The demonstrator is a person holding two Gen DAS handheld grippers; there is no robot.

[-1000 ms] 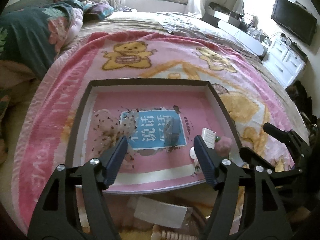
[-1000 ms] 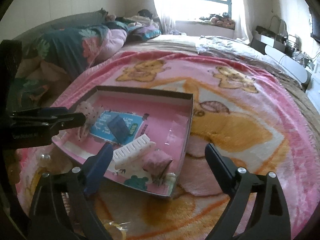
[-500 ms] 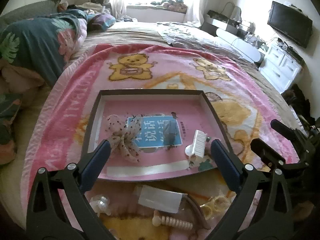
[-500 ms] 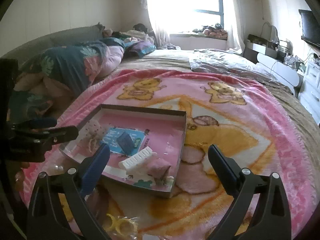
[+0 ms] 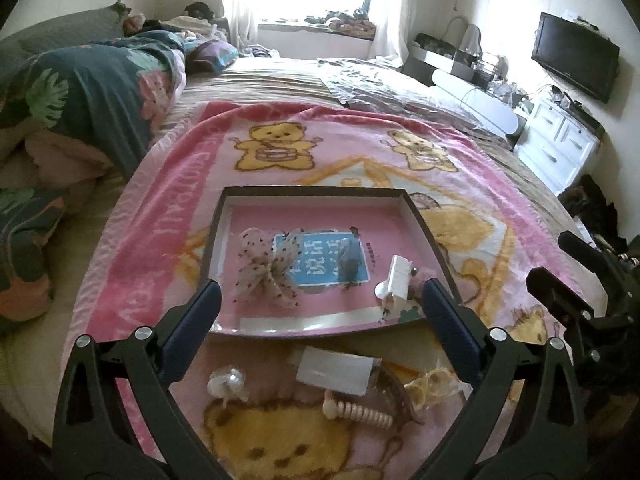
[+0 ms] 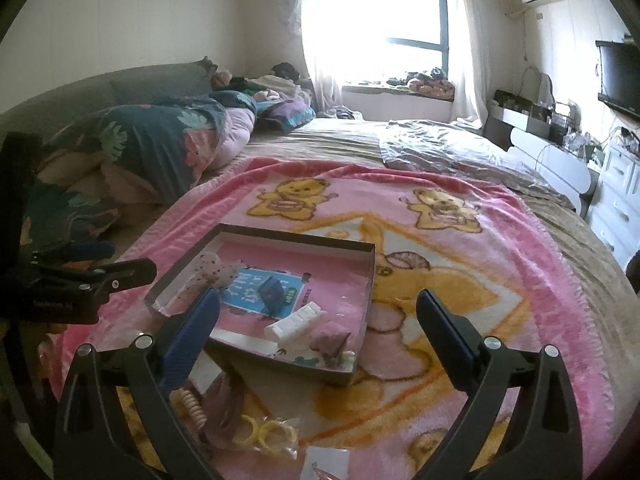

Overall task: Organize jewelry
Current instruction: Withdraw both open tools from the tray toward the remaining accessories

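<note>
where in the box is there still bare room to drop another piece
Free: the far strip of the box behind the spotted bow and dark clip, and the gap between them. Crowded: the near right corner, with the white comb clip and pink piece.

- The left gripper (image 5: 320,316) was matte black plastic, its two arms forked like a wishbone.
- Dark blue pads (image 5: 195,330) lined the inner faces of the jaws.
- Round silver screws (image 5: 143,333) sat at the arm joints.
- The right gripper (image 6: 318,328) matched it: black frame, blue pads, silver screws.
- Faint pale lettering marked the left gripper's side, too blurred to read.
</note>
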